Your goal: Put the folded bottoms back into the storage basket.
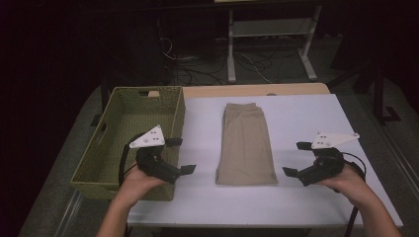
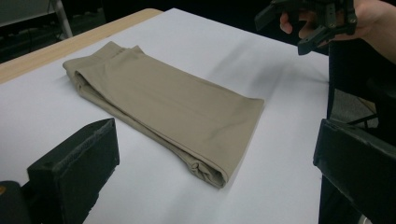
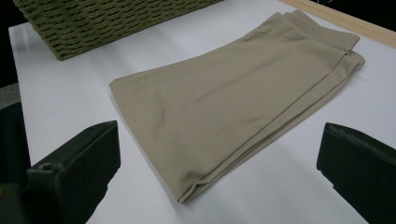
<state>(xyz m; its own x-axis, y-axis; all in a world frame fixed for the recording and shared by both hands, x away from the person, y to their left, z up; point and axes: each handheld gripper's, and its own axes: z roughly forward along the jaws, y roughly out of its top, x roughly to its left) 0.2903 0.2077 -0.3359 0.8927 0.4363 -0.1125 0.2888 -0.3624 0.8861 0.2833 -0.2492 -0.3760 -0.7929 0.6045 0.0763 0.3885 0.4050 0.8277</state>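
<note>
**Folded garment flanked by two open grippers, grasp not yet made**

Nearest the high camera, two forearms are seen entering from the near edge of the table (image 1: 296, 202), each hand carrying a gripper. The left gripper (image 1: 180, 155) is held over the near right corner of the green woven basket (image 1: 123, 106), its jaws spread wide and empty. The right gripper (image 1: 295, 158) is held near the right edge of the white surface, its jaws likewise spread with nothing between them.

The folded beige trousers (image 1: 246, 145) lie flat at the middle of the table, between the two grippers and touched by neither, just right of the basket. In the left gripper view the garment (image 2: 163, 107) is seen with its folded edge towards the camera.

The step in hand is judged to be the approach: both grippers are aimed at the near end of the garment. For the next move, all layers at the near corners would need to be pinched together, so that the fold is kept while the garment is lifted, probably towards the basket.
</note>
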